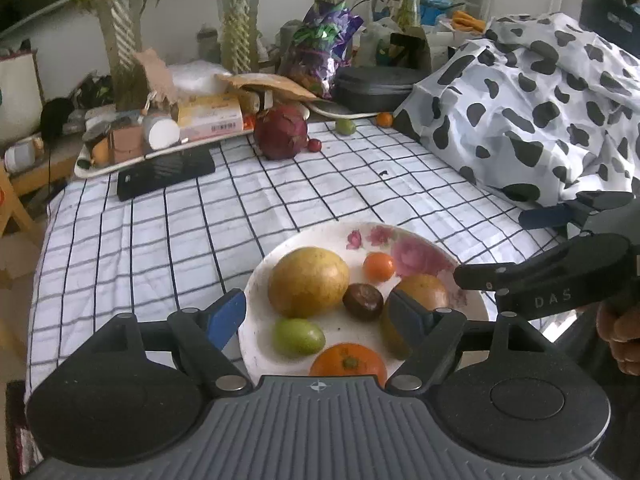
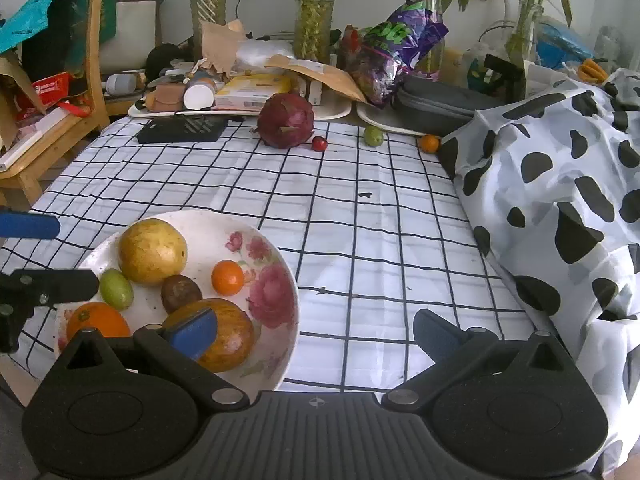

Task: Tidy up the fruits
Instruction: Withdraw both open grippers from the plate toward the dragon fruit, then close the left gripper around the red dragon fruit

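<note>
A floral plate (image 1: 416, 258) sits at the near edge of a table covered by a checked cloth (image 1: 280, 200), holding six fruits: a large yellow mango (image 1: 308, 282), a second mango (image 1: 424, 290) beside it, a dark passion fruit (image 1: 363, 301) between the two, a small tangerine (image 1: 379, 266) toward the plate's far side, a green plum (image 1: 298, 337) and an orange (image 1: 347, 364) at its near rim. The left gripper (image 1: 316, 316) hovers over the near side of the plate with its blue-padded fingers (image 1: 226, 318) spread apart and nothing between them. The right gripper (image 2: 316, 332) hangs just right of the plate, its fingers also wide apart and empty; its left pad shows in front of the second mango, though contact cannot be confirmed. Well beyond the plate, at the far edge of the cloth, four more fruits lie loose: a dragon fruit (image 2: 285, 121), a cherry (image 2: 319, 143) just beside it, a green fruit (image 2: 373, 135) and a small orange fruit (image 2: 429, 143) next to a cow-print cover (image 2: 560, 184) right of the plate.
</note>
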{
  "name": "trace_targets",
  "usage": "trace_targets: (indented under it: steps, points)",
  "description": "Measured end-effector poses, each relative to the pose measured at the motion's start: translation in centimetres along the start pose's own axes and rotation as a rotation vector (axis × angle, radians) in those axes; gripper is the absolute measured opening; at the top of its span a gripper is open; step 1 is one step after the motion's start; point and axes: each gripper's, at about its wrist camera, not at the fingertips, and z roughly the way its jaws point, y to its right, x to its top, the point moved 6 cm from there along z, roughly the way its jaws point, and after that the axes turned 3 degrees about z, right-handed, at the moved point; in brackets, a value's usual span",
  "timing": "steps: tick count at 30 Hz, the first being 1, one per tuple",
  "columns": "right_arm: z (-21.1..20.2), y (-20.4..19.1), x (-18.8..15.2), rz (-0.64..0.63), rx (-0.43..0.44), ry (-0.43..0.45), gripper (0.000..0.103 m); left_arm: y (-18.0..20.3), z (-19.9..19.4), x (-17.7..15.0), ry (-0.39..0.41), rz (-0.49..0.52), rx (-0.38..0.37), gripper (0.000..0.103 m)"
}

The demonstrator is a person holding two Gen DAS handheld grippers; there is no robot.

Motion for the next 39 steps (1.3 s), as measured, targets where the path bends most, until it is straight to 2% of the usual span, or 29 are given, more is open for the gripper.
trace_targets:
  steps: [10, 21, 26, 39]
  points:
    - [0.8, 1.0, 0.8, 0.037, -0.018, 0.011, 0.103, 0.1, 0.6, 1.6, 0.028, 0.043, 0.007, 0.078]
    - [1.9, 2.6, 3.3, 0.100, -0.056, 0.068, 0.103, -1.5, 2.9, 3.4, 0.039, 0.061, 0.027, 0.078]
    - [2.8, 3.3, 4.3, 0.112, -0.057, 0.068, 0.103, -1.7, 3.9, 4.3, 0.045, 0.074, 0.023, 0.078]
    - [5.5, 3.6, 7.0, 0.086, -0.047, 0.066, 0.103, -3.5, 7.4, 7.1, 0.057, 0.042, 0.029, 0.078]
